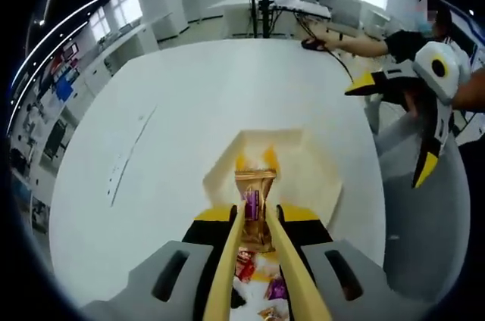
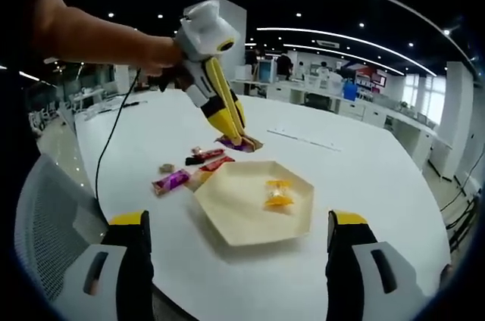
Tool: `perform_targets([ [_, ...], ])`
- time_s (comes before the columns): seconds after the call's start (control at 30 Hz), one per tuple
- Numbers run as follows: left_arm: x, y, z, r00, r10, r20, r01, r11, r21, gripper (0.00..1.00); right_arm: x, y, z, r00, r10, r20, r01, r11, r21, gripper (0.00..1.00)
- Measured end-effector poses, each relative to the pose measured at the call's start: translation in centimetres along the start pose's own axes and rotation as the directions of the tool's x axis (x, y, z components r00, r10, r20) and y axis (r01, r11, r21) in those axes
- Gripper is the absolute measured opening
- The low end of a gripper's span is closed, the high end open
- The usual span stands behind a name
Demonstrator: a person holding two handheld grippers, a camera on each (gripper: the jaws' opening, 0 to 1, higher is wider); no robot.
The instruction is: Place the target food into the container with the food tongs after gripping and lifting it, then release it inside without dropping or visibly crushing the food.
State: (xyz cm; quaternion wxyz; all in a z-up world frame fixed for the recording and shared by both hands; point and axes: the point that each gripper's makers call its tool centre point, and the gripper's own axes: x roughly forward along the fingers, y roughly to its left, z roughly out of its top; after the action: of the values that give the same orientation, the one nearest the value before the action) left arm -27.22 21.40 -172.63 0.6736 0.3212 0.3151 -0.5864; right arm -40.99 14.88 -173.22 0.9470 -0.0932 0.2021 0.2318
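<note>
- We hold the left gripper [image 1: 258,219] with its yellow tong-like jaws closed on a gold-and-purple wrapped snack bar [image 1: 255,198], raised over the near edge of the cream hexagonal tray [image 1: 322,177].
- From the right gripper view, the same bar [image 2: 239,143] hangs just beyond the tray's [image 2: 227,219] far rim, above the white round table [image 2: 364,162].
- A small yellow-wrapped candy [image 2: 278,194] lies inside the tray.
- Several red and purple wrapped snacks [image 2: 189,169] lie beside the tray.
- Our right gripper [image 2: 236,241] hangs wide open, holding nothing.

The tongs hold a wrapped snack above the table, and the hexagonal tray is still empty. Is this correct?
Not quite: the hexagonal tray is not empty. The right gripper view shows a yellow wrapped snack lying in it. The tongs do hold a wrapped snack above the table.
</note>
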Motion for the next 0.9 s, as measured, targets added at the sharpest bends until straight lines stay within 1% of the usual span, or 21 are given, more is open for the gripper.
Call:
perform_targets([
  [0.1,0.12,-0.35,0.32,1.000,-0.014,0.012,0.014,1.000,-0.011,0.21,0.01,0.01,0.01,1.000,0.000,0.000,0.000,1.000,-0.002,0.95],
  [0.23,0.07,-0.34,0.50,1.000,-0.008,0.023,0.008,1.000,0.000,0.22,0.01,0.05,-0.04,1.000,0.001,-0.003,-0.001,1.000,-0.003,0.94],
  [0.73,-0.55,0.56,0.56,0.998,0.019,0.052,-0.019,1.000,-0.002,0.24,0.04,0.17,-0.18,1.000,0.007,-0.011,-0.007,1.000,-0.005,0.93],
  [0.9,-0.73,0.46,0.28,0.999,0.013,0.051,-0.013,1.000,-0.005,0.25,0.08,0.20,-0.22,1.000,0.010,-0.014,-0.010,1.000,-0.004,0.93],
])
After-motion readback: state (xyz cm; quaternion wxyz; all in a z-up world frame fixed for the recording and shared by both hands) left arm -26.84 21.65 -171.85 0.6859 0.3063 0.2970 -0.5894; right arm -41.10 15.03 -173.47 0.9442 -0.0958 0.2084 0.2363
